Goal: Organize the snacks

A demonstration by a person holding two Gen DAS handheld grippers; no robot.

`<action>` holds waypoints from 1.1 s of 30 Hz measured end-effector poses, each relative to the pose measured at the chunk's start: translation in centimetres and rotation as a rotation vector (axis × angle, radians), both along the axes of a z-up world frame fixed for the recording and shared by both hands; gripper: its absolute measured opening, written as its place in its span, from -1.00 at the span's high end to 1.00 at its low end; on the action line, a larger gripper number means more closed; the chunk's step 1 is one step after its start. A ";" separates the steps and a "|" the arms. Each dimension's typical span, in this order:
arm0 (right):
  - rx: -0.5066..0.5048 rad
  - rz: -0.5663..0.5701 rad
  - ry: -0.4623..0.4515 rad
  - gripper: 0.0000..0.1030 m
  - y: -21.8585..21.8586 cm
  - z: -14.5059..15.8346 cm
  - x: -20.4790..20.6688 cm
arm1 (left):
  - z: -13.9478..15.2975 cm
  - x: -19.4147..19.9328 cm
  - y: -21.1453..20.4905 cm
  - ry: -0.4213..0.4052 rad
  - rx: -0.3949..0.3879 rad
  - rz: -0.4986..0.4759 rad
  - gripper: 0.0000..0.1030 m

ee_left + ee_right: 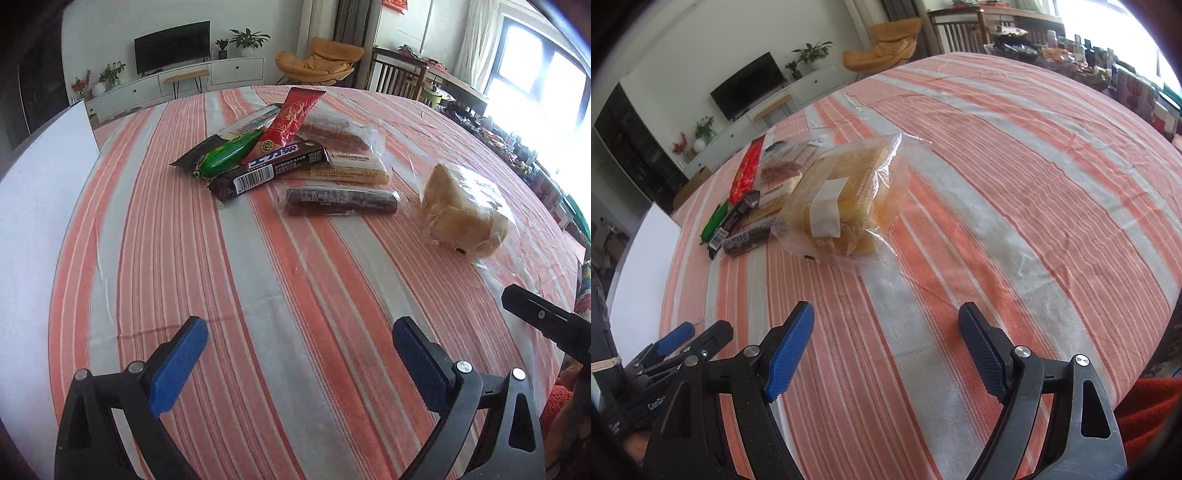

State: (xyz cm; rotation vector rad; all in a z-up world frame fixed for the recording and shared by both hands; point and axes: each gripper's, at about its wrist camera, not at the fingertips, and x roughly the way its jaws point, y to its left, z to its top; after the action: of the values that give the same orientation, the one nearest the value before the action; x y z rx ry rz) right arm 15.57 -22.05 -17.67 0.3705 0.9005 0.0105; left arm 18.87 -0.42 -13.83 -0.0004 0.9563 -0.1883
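A pile of snacks lies mid-table: a brown chocolate bar [269, 168], a green packet [229, 153], a red packet [291, 120], a dark roll in clear wrap [340, 201] and wrapped cakes [347, 162]. A bagged bread loaf [461, 210] lies apart to the right; it also shows in the right wrist view [849, 199]. My left gripper [299, 338] is open and empty, well short of the pile. My right gripper [886, 325] is open and empty, short of the bread. The left gripper also shows in the right wrist view [698, 334].
The table has an orange and grey striped cloth [258, 295]. A white box [40, 206] stands at the left edge, also in the right wrist view [646, 258]. Behind are a TV [171, 46], an orange chair [321, 61] and a cluttered side table [1052, 48].
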 end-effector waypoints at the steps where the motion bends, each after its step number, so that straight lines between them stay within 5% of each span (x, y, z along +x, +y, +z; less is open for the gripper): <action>1: 0.005 -0.001 -0.001 -0.61 -0.1 0.0 0.0 | -0.1 0.0 -0.5 0.007 0.014 -0.022 -0.93; 4: -0.001 -0.001 0.000 -0.62 0.1 0.0 0.0 | 1.0 1.0 -1.9 0.014 0.040 -0.112 -0.93; 10: -0.010 0.003 0.002 -0.63 0.2 0.0 0.1 | 2.8 6.0 -6.3 -0.003 0.210 -0.267 -0.93; 13: 0.004 0.002 -0.001 -0.62 0.0 -0.1 0.0 | 2.3 7.8 -7.7 -0.010 0.222 -0.342 -0.93; 18: 0.016 0.000 -0.003 -0.61 -0.2 0.0 0.0 | 2.0 7.5 -8.0 0.038 0.223 -0.419 -0.60; 20: 0.019 -0.001 -0.003 -0.61 -0.3 0.0 0.1 | 2.2 6.3 -7.7 0.134 0.137 -0.504 -0.24; 22: 0.017 -0.002 -0.003 -0.63 -0.3 0.0 0.2 | 2.2 4.9 -7.4 0.175 0.119 -0.550 -0.22; 26: -0.002 -0.002 0.000 -0.64 0.0 0.0 0.2 | 2.5 3.9 -7.3 0.114 0.194 -0.507 -0.23; 33: 0.013 -0.001 -0.004 -0.63 -0.2 0.0 0.1 | 3.3 8.0 -8.3 -0.014 0.213 -0.456 -0.41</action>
State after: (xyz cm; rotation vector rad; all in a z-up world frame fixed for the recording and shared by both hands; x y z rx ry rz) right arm 15.67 -22.29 -17.72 0.3830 0.8965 0.0157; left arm 26.88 -8.71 -10.48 0.4176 0.9481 -0.5045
